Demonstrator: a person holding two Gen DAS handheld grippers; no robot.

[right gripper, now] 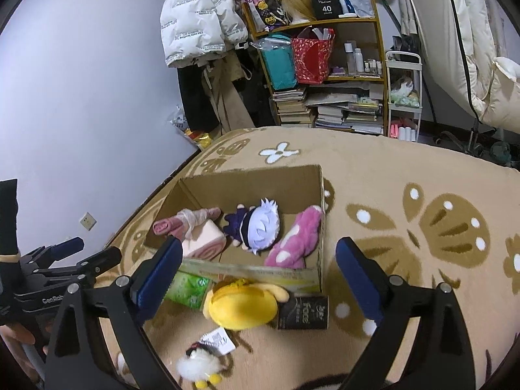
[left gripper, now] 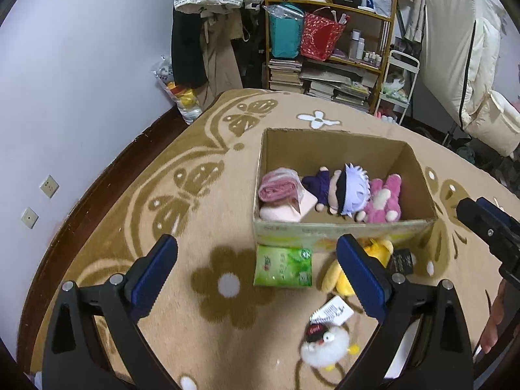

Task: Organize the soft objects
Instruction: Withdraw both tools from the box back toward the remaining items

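Note:
An open cardboard box (left gripper: pixel 341 227) (right gripper: pixel 247 175) stands on the carpet. Inside lie a rolled pink towel (left gripper: pixel 276 187) (right gripper: pixel 182 222), a white-haired doll in dark clothes (left gripper: pixel 344 191) (right gripper: pixel 260 227) and a pink plush (left gripper: pixel 385 200) (right gripper: pixel 295 240). In front of the box lie a green tissue pack (left gripper: pixel 282 266) (right gripper: pixel 190 289), a yellow plush (left gripper: pixel 334 276) (right gripper: pixel 242 305), a black packet (left gripper: pixel 401 261) (right gripper: pixel 304 312) and a small white fluffy toy with a tag (left gripper: pixel 323 346) (right gripper: pixel 198 362). My left gripper (left gripper: pixel 256 276) is open above the carpet by the tissue pack. My right gripper (right gripper: pixel 256 276) is open above the yellow plush.
A beige carpet with brown butterflies (left gripper: pixel 182 195) (right gripper: pixel 438 214) covers the floor. A wooden shelf with bags, bottles and stacked books (left gripper: pixel 328 42) (right gripper: pixel 325 65) stands behind, beside hanging coats (left gripper: pixel 208 32). A white cart (right gripper: pixel 403 97) stands right of the shelf.

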